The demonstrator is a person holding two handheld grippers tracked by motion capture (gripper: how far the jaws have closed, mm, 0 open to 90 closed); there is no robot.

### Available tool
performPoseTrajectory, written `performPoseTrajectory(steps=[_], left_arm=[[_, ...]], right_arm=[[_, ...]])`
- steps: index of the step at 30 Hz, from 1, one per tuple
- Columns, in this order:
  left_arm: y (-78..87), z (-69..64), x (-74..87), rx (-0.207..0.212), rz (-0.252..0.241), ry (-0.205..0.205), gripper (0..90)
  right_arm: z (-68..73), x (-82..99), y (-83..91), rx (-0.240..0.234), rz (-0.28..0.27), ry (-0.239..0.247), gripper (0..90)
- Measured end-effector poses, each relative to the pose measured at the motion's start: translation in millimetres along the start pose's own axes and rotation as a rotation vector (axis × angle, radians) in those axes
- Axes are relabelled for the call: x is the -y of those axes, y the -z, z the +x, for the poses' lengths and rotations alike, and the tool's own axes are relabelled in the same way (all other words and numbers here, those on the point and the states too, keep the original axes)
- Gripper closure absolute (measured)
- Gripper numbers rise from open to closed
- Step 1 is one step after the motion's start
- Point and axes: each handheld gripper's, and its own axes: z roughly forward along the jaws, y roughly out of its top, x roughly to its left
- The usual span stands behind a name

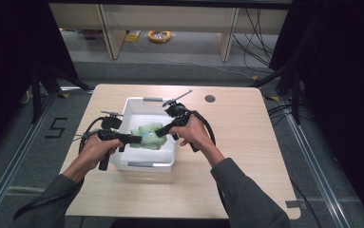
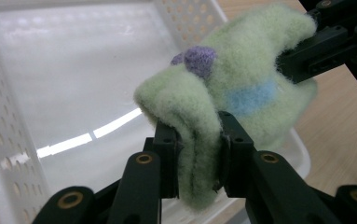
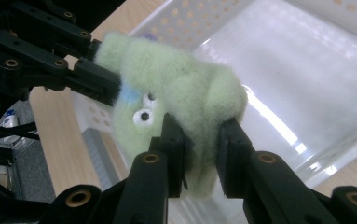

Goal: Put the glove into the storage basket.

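**Plush toy held over the basket by 2 grippers**

The green plush toy (image 1: 149,135) hangs above the white basket (image 1: 137,164), apparently so it can be lowered in or lifted clear. The left gripper (image 2: 197,154) pinches 1 fold of it; the right gripper (image 3: 199,149) clamps another, sharing the soft load.

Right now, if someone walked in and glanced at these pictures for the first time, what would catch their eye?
First, the pale green plush toy held over the white perforated basket in the middle of the wooden table. The left gripper and the right gripper each pinch a fold of it from opposite sides. Up close, its purple tuft, blue patch and stitched eyes stand out.
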Motion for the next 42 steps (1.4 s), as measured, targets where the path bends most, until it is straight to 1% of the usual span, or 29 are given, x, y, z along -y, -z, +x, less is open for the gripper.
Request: performPoseTrajectory(steps=[2,3,5,6,8,11,13,14,15,16,18,19,20,24,25,26,27,28,30,31,32,33,34,36,37,38,39,40,42], left_arm=[[-4.5,4.4,1.0,-0.009,0.013,0.003,72.2],[-6.0,6.9,1.5,-0.023,0.030,-0.003,72.1],[-11.4,11.3,3.1,-0.026,0.036,0.010,72.0],[-13.2,13.9,3.6,-0.027,0.049,0.008,72.0],[-18.1,16.4,5.1,-0.033,0.048,0.019,71.8],[-23.1,20.7,6.7,-0.046,0.072,0.012,71.4],[-27.8,20.1,7.7,-0.059,0.066,0.021,71.4],[-28.7,21.3,7.8,-0.061,0.084,0.002,71.3],[-30.2,21.3,8.6,-0.071,0.086,0.001,71.1],[-31.5,21.9,9.1,-0.073,0.093,-0.002,71.1],[-33.6,22.5,10.0,-0.079,0.099,0.000,70.7],[-34.6,22.9,10.6,-0.080,0.101,-0.001,70.6],[-35.7,22.8,11.4,-0.086,0.104,0.002,70.5],[-40.0,24.2,12.1,-0.101,0.125,0.002,69.2],[-41.6,24.5,12.3,-0.109,0.131,-0.002,68.8],[-43.2,24.8,12.9,-0.121,0.137,-0.009,67.8],[-44.2,25.0,13.1,-0.128,0.136,-0.008,65.9],[-44.7,25.7,13.2,-0.132,0.138,-0.017,65.7],[-45.9,25.2,13.5,-0.151,0.143,-0.026,63.9],[-45.8,24.9,13.6,-0.161,0.147,-0.028,61.2],[-45.7,24.0,13.9,-0.160,0.142,-0.024,59.1],[-45.2,22.8,13.5,-0.166,0.146,-0.025,57.9],[-44.7,21.6,13.3,-0.175,0.140,-0.042,56.9],[-42.7,18.4,11.6,-0.188,0.131,-0.047,53.5],[-41.7,17.1,10.8,-0.194,0.127,-0.064,52.6],[-40.7,15.6,10.0,-0.199,0.119,-0.063,52.7],[-39.7,14.9,9.3,-0.198,0.106,-0.066,52.5],[-37.9,14.0,8.2,-0.194,0.111,-0.068,52.0],[-35.2,12.3,7.0,-0.194,0.100,-0.072,51.5]], right_arm=[[-3.9,-1.5,-7.5,0.002,0.015,-0.011,75.9],[-6.3,-2.3,-10.8,-0.001,0.022,-0.007,75.8],[-8.9,-2.9,-17.4,0.000,0.036,-0.018,75.8],[-10.2,-3.2,-20.3,0.009,0.043,-0.016,75.8],[-12.3,-3.7,-26.5,0.006,0.051,-0.014,75.8],[-13.9,-4.0,-33.5,0.018,0.066,-0.027,75.7],[-15.0,-4.2,-38.1,0.020,0.084,-0.033,75.6],[-14.5,-4.3,-39.8,0.021,0.091,-0.036,75.6],[-14.8,-4.3,-41.5,0.033,0.092,-0.026,75.6],[-15.1,-4.2,-43.1,0.023,0.097,-0.024,75.6],[-15.4,-3.7,-45.3,0.034,0.106,-0.026,75.5],[-14.8,-3.5,-46.3,0.033,0.110,-0.039,75.5],[-16.3,-2.9,-48.6,0.020,0.103,-0.032,75.4],[-16.7,-2.0,-52.9,0.039,0.126,-0.040,75.2],[-17.7,-1.2,-55.2,0.018,0.120,-0.048,75.2],[-18.1,-1.0,-56.2,0.026,0.127,-0.049,75.1],[-17.6,-0.9,-57.3,0.028,0.132,-0.056,74.9],[-18.2,-1.0,-58.4,0.050,0.137,-0.036,74.7],[-16.4,-1.0,-60.2,0.081,0.154,-0.034,74.4],[-15.6,-0.9,-61.7,0.084,0.157,-0.043,74.4],[-16.6,-0.9,-62.3,0.081,0.157,-0.027,74.2],[-15.4,-0.9,-62.6,0.084,0.160,-0.035,74.1],[-15.7,-0.9,-63.3,0.094,0.164,-0.022,73.7],[-14.9,-1.1,-64.6,0.111,0.177,-0.013,72.5],[-14.2,-1.1,-65.2,0.118,0.180,-0.017,71.7],[-13.9,-1.1,-65.6,0.126,0.182,-0.017,70.3],[-14.4,-1.3,-66.2,0.136,0.185,0.001,68.7],[-14.7,-1.2,-66.3,0.143,0.185,0.010,66.7],[-13.4,-1.8,-65.7,0.152,0.187,0.010,62.6]])
